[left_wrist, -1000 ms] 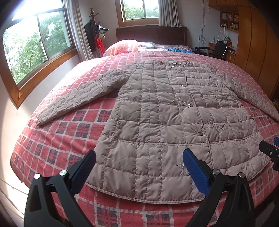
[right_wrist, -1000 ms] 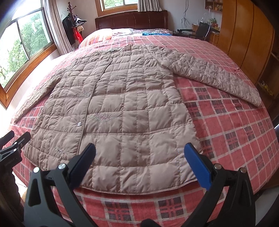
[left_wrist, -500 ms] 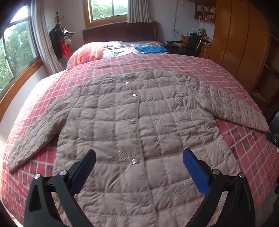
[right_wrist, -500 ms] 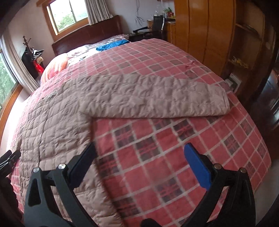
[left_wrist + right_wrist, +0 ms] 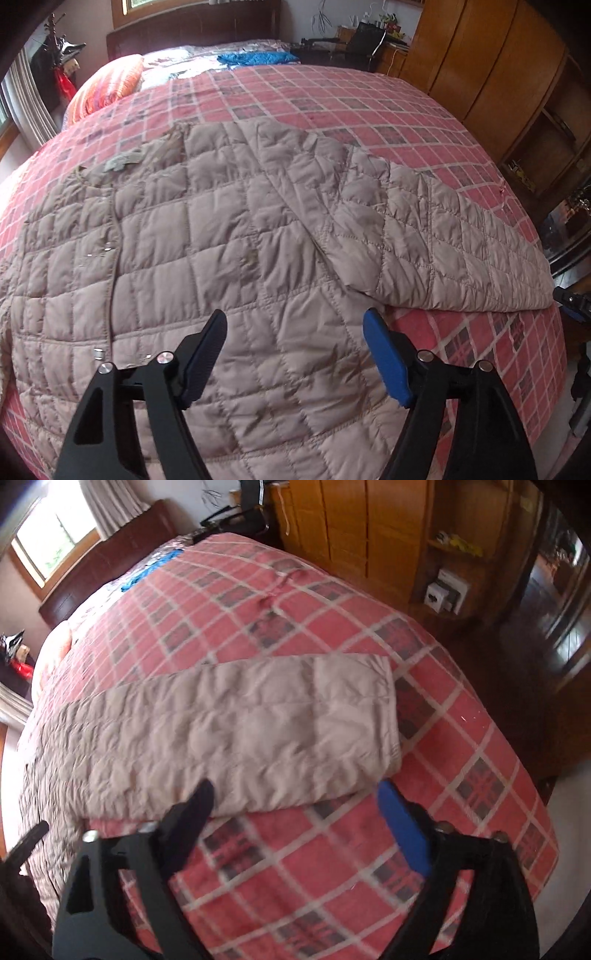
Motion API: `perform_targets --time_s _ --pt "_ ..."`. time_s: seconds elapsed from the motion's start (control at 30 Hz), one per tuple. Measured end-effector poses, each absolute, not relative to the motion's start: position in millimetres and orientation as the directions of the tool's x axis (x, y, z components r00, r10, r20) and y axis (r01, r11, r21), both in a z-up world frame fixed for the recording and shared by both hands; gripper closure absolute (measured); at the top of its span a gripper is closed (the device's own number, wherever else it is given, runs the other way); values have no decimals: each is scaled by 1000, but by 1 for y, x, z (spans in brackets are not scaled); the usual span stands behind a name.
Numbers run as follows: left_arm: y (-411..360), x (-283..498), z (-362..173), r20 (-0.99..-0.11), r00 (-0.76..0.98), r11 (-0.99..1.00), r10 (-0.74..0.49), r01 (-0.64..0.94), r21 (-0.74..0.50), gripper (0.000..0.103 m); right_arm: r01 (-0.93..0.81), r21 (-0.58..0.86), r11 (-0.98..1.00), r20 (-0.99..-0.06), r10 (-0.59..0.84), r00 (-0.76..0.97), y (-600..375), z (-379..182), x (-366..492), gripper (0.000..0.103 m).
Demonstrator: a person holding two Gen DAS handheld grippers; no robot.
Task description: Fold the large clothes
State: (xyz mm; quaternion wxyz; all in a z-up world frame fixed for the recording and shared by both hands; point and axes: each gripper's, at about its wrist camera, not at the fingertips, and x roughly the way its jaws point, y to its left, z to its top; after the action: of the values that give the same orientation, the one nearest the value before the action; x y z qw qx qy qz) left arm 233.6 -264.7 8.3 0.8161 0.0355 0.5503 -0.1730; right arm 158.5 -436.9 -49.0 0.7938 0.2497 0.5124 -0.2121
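- A quilted beige coat [image 5: 207, 236] lies spread flat, front side up, on a bed covered by a red plaid blanket [image 5: 369, 110]
- Its snap closure runs down the left part of the left wrist view, with a label at the collar toward the headboard [image 5: 192, 29]
- One sleeve [image 5: 236, 734] stretches out sideways from the body of the coat toward the bed's edge near the wooden wardrobe [image 5: 354, 528]; its cuff end lies flat on the blanket
- The left gripper [image 5: 295, 354] hovers over the lower body of the coat, jaws spread wide with nothing between them
- The right gripper [image 5: 295, 812] hangs just above the near edge of the sleeve close to the cuff, jaws wide apart and empty; whether its fingertips touch the fabric cannot be told, as this view is blurred
- An orange striped pillow [image 5: 107, 88] and a blue cloth [image 5: 258, 58] sit at the head of the bed, well apart from the coat
- Part of the right gripper shows at the right border of the left wrist view, beside the cuff
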Motion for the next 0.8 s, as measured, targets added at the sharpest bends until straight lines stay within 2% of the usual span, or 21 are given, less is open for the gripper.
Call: perform_targets --time_s 0.03,0.1,0.3,0.43,0.53,0.63,0.73,0.8 --pt "-268 237 4 -914 324 937 -243 323 -135 33 607 190 772 -925 -66 374 -448 -56 161 34" --pt "-274 243 -4 -918 318 937 -236 326 -128 37 619 214 756 -929 -37 367 -465 -67 163 35" --pt "-278 257 -26 -929 279 935 -242 322 -147 37 621 208 755 -940 -20 339 -480 -84 173 34" --pt "-280 259 -32 -928 288 933 -236 335 -133 37 601 129 789 -954 -67 291 -471 -96 186 32" --pt "-278 260 -34 -926 289 931 -241 337 -137 37 589 59 806 -956 -125 267 -459 -100 190 35" --pt "-278 261 -35 -925 288 930 -247 339 -143 37 589 49 806 -954 -137 267 -454 -99 192 45" --pt "-277 261 -35 -925 288 930 -249 339 -145 37 584 64 809 -951 -129 282 -449 -96 191 61" --pt "-277 262 -35 -925 288 930 -249 337 -146 37 587 84 805 -948 -117 296 -447 -93 189 80"
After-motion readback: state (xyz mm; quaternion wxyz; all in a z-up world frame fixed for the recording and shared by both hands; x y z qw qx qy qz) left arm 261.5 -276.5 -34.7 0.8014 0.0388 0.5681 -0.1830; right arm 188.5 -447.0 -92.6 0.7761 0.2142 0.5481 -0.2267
